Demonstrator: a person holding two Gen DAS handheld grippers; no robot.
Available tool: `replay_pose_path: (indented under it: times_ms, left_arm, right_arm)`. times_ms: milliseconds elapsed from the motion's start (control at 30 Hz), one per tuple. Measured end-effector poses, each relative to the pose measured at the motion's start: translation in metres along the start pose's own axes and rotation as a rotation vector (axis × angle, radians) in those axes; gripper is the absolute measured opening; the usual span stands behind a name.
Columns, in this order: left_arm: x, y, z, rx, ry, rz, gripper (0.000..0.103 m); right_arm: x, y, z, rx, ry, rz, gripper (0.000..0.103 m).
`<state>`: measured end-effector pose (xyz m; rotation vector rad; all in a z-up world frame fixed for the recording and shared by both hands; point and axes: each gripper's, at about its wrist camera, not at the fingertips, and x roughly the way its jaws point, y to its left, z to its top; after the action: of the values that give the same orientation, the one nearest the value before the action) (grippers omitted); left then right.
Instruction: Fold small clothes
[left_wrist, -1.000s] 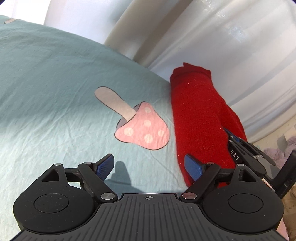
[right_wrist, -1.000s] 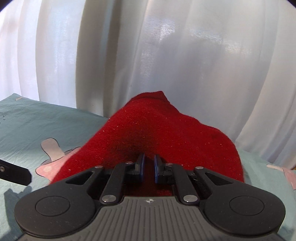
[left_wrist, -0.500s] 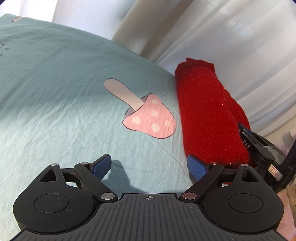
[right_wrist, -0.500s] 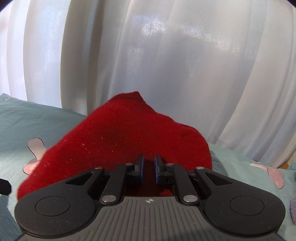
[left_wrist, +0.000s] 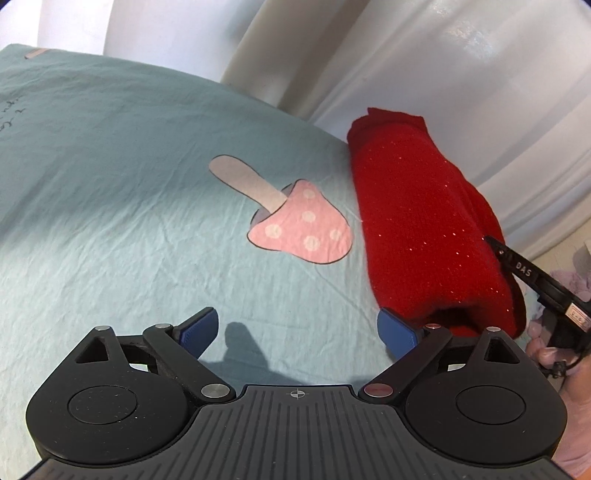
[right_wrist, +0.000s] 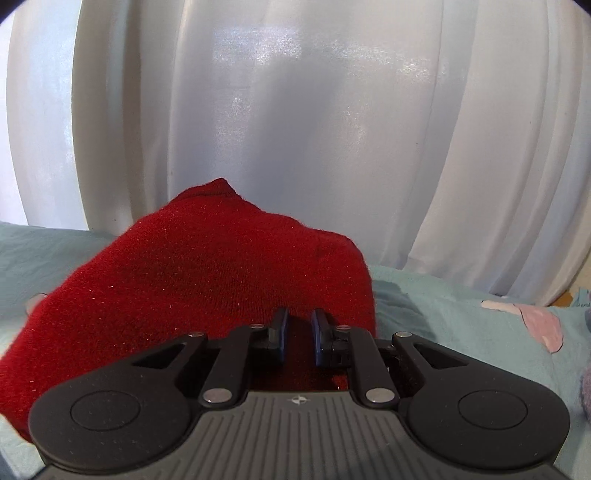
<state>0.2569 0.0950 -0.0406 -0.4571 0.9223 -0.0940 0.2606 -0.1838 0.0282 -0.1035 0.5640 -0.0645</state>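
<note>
A folded red knit garment (left_wrist: 424, 221) lies on the teal bedsheet (left_wrist: 110, 203), right of a pink mushroom print (left_wrist: 295, 221). My left gripper (left_wrist: 299, 328) is open and empty, low over the sheet just left of the garment's near end. My right gripper (right_wrist: 298, 332) is nearly closed, its blue pads (right_wrist: 280, 330) pinching the near edge of the red garment (right_wrist: 207, 280), which humps up in front of it. Part of the right gripper shows at the right edge of the left wrist view (left_wrist: 535, 280).
White curtains (right_wrist: 295, 129) hang close behind the bed's far edge. A pale pink and lilac cloth (right_wrist: 532, 321) lies on the sheet at the right. Open sheet stretches to the left of the mushroom print.
My right gripper has carried the red garment rightward; the mushroom print has slid out of its view. The left gripper stayed open and drew slightly back and left from the garment.
</note>
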Motion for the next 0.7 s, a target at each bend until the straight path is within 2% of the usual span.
replay_pose_path:
  times_ms: [67,133,233,400,500,600,667,700]
  left_arm:
    - [-0.001,-0.007,-0.004,0.032,0.006,-0.008,0.097]
    - [-0.001,-0.016,-0.008,0.073,0.007,-0.025,0.097]
    - [0.006,-0.031,-0.012,0.13,0.011,-0.044,0.097]
    - [0.031,-0.054,-0.008,0.193,0.045,-0.033,0.097]
    - [0.043,-0.063,-0.004,0.199,0.052,-0.015,0.097]
    - [0.049,-0.07,0.0,0.215,0.052,-0.016,0.097]
    - [0.051,-0.072,0.003,0.229,0.046,-0.001,0.097]
    - [0.052,-0.072,0.005,0.231,0.041,0.006,0.097]
  right_arm:
    - [-0.021,-0.013,-0.004,0.108,0.003,0.071,0.019]
    - [-0.043,-0.032,-0.013,0.245,0.021,0.166,0.04]
    - [-0.069,-0.053,-0.029,0.38,0.048,0.267,0.058]
    - [-0.078,-0.074,-0.058,0.547,0.16,0.417,0.07]
    - [-0.062,-0.08,-0.074,0.699,0.209,0.433,0.07]
    - [-0.048,-0.085,-0.088,0.901,0.192,0.492,0.068]
    - [-0.041,-0.086,-0.088,0.981,0.17,0.495,0.05]
    - [-0.04,-0.085,-0.084,0.978,0.163,0.489,0.036]
